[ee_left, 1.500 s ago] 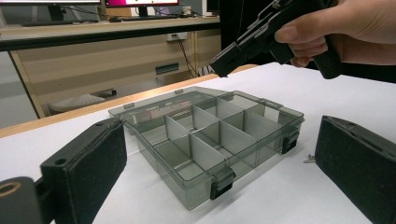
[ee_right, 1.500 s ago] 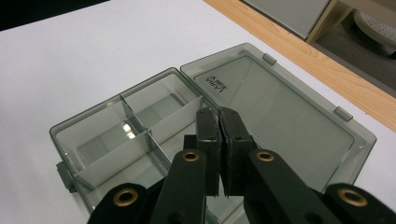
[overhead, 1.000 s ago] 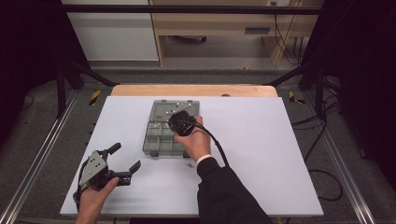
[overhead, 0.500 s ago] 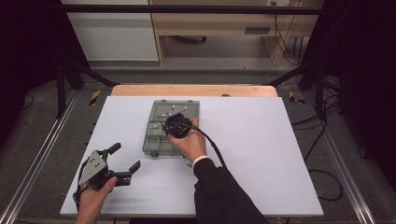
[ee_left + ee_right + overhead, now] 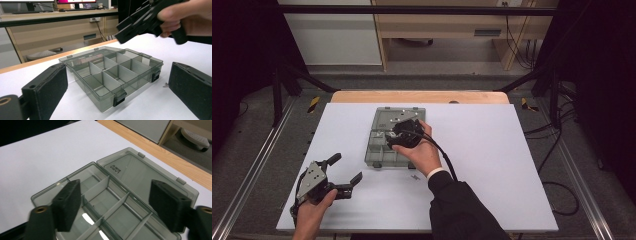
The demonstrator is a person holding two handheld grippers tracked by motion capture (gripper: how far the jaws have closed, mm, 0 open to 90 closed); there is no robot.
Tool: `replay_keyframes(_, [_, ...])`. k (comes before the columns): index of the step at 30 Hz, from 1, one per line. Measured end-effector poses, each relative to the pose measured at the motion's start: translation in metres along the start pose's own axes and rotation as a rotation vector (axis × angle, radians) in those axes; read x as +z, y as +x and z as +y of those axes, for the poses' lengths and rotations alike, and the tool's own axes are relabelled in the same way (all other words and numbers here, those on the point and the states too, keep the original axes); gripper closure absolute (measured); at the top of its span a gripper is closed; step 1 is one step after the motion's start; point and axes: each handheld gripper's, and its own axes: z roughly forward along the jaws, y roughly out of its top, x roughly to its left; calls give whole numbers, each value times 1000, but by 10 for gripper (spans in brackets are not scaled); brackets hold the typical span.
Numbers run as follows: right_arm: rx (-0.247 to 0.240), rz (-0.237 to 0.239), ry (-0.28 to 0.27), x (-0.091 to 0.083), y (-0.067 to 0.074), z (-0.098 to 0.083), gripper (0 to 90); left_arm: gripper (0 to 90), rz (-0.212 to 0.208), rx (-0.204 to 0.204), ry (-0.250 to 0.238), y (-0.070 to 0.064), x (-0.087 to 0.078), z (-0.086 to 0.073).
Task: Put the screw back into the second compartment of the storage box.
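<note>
White table (image 5: 512, 150), wooden far edge, dark frame around — grey box (image 5: 382, 150) lying open at its middle, lid flat behind, compartments looking empty. Right gripper (image 5: 115, 202) hovering above the box, pointing down; jaws have just been opening, now spread, nothing between them — likely a release just made. Left gripper (image 5: 346, 172) resting near the front corner, well apart, jaws spread, aimed at the box.
</note>
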Motion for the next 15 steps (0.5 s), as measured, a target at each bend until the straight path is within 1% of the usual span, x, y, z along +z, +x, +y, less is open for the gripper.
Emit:
replay_keyframes(1, [4, -4, 13, -7, 0, 2, 220, 21, 1, -2, -1, 0, 0, 0])
replay_keyframes(3, [-2, -5, 17, -10, 0, 2, 220, 21, 2, -7, -3, 0, 1, 0])
replay_keyframes(4, [-3, -8, 30, -15, 1, 2, 207, 21, 2, -7, -2, 0, 1, -1])
replay_keyframes(5, [-3, -8, 30, -21, 1, 2, 186, 15, 2, -9, -1, 0, 1, -1])
replay_keyframes(6, [-3, -8, 30, -21, 1, 2, 186, 11, 2, -9, -1, 0, 1, -1])
replay_keyframes(7, [-1, -13, 28, -29, 2, -1, 163, 11, 3, -9, 1, 0, 0, -1])
replay_keyframes(9, [-2, -18, 22, -36, 1, -4, 147, 11, 6, -8, 1, 0, 0, -1])
replay_keyframes(10, [-2, -18, 22, -36, 1, -4, 147, 11, 6, -8, 1, 0, 0, -1])
replay_keyframes(13, [-6, -23, 32, -48, 0, -13, 141, 11, 8, -7, 2, 0, 0, -1])
replay_keyframes(14, [-6, -23, 32, -48, 0, -13, 141, 11, 8, -7, 2, 0, 0, -1])
replay_keyframes(15, [-5, -12, 39, -53, 0, -18, 137, 11, 8, -6, 4, 0, 0, -1])
